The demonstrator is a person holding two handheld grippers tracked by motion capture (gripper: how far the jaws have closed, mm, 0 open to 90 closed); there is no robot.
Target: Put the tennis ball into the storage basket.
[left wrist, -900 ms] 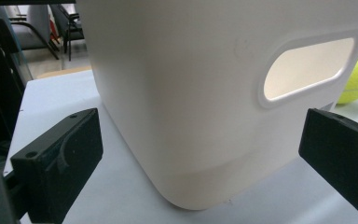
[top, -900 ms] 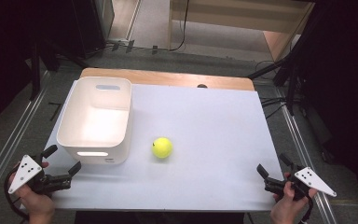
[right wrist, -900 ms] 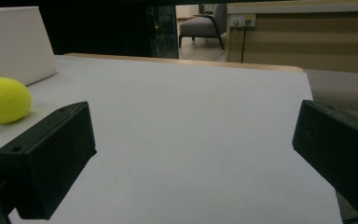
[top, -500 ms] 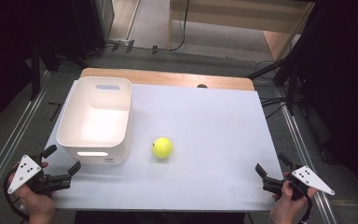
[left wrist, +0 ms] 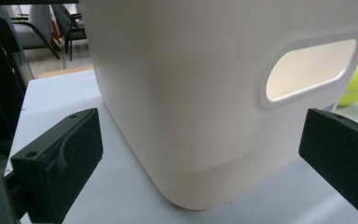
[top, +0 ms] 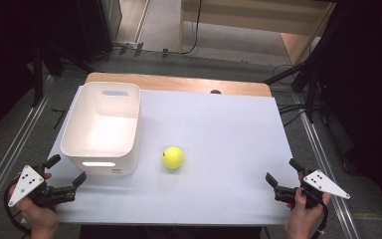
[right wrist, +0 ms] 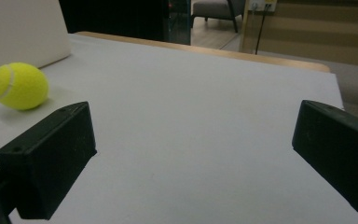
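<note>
Nothing has really changed since a moment ago: my left gripper [top: 65, 175] and right gripper [top: 282, 175] wait released at table [top: 229, 129] corners. Yellow ball [top: 173, 157] lies center, white bin [top: 103, 127] at its ten o'clock; probably no step has started.

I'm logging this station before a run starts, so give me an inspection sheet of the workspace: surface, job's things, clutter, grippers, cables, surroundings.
Surface: white table top, wooden strip along its far edge; looks clean.
Job's things: white bin with handle slots, upright at the table's left, looks empty; yellow tennis ball on the table just right of the bin, apart from it.
Clutter: nothing seen.
Grippers: left gripper open, at the near left corner facing the bin; right gripper open, at the near right edge, holding nothing.
Cables: black cables on the floor beyond the table's right side.
Surroundings: dark floor, metal rails on both sides, wooden furniture behind.
</note>
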